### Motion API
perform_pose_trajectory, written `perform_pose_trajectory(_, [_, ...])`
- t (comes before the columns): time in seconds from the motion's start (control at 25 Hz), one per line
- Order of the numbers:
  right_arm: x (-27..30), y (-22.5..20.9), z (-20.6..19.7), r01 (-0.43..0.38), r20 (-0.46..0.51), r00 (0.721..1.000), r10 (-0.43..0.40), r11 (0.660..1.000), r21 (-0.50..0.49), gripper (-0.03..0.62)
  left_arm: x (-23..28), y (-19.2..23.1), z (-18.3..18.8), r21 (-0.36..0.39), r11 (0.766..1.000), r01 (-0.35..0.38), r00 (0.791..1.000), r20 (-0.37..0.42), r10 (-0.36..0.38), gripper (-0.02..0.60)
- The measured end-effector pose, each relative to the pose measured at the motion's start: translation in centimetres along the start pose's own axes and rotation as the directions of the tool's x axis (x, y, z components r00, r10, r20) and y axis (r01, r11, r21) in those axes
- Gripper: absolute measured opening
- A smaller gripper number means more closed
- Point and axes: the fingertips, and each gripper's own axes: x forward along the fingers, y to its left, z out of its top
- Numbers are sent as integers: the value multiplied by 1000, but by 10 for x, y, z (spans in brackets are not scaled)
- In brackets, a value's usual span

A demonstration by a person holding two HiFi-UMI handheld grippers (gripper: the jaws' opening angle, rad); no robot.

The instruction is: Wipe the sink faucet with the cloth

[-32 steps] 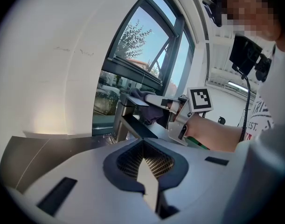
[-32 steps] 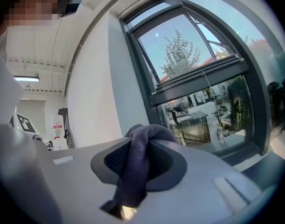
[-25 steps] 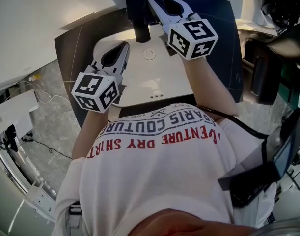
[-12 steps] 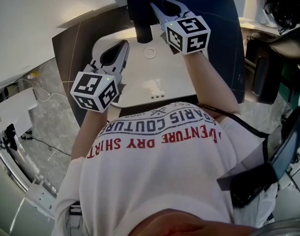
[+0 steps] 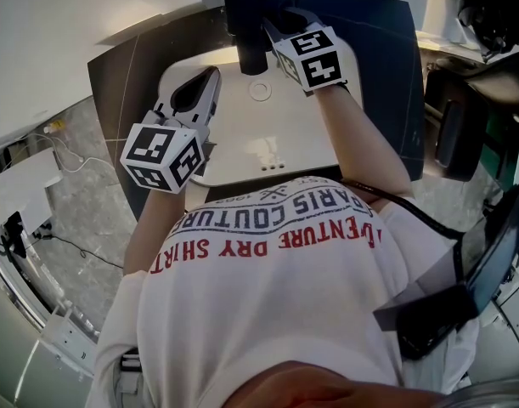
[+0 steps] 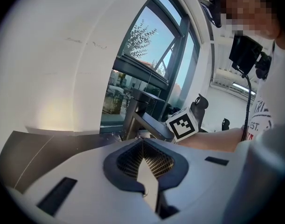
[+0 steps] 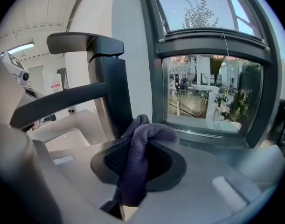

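The dark square faucet (image 5: 246, 24) stands at the far rim of the white sink (image 5: 280, 143). My right gripper (image 5: 274, 19) is shut on a dark blue cloth (image 5: 280, 2), which is pressed against the faucet's right side. In the right gripper view the cloth (image 7: 138, 160) hangs bunched between the jaws, right beside the faucet column (image 7: 112, 92). My left gripper (image 5: 200, 87) hovers over the sink's left rim, apart from the faucet. Its jaws are shut on nothing (image 6: 143, 148), with the faucet spout (image 6: 149, 122) ahead of them.
A dark countertop (image 5: 123, 66) surrounds the sink, and the round drain (image 5: 260, 89) lies below the spout. A window (image 7: 212, 92) stands close behind the faucet. Dark equipment (image 5: 450, 134) sits off the counter's right edge.
My right gripper has moved farther along the faucet's right side with the cloth, toward the back. The left gripper has barely moved.
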Motion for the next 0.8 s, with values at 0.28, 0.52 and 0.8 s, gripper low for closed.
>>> perform_pose_trajectory(0.28, [-3, -1, 0, -8, -14, 1000, 8, 1000, 22, 69, -5, -4, 2, -1, 1000, -2, 1000, 9, 2, 2])
perform_pose_trajectory(0.52, [-43, 9, 15, -8, 113, 994, 9, 1000, -7, 69, -11, -11, 4, 6, 1000, -4, 1000, 20, 3, 1])
perform_pose_trajectory(0.8, [-94, 39, 20, -94, 239, 965, 113, 992, -86, 69, -14, -19, 0, 7, 1000, -2, 1000, 20, 1, 2])
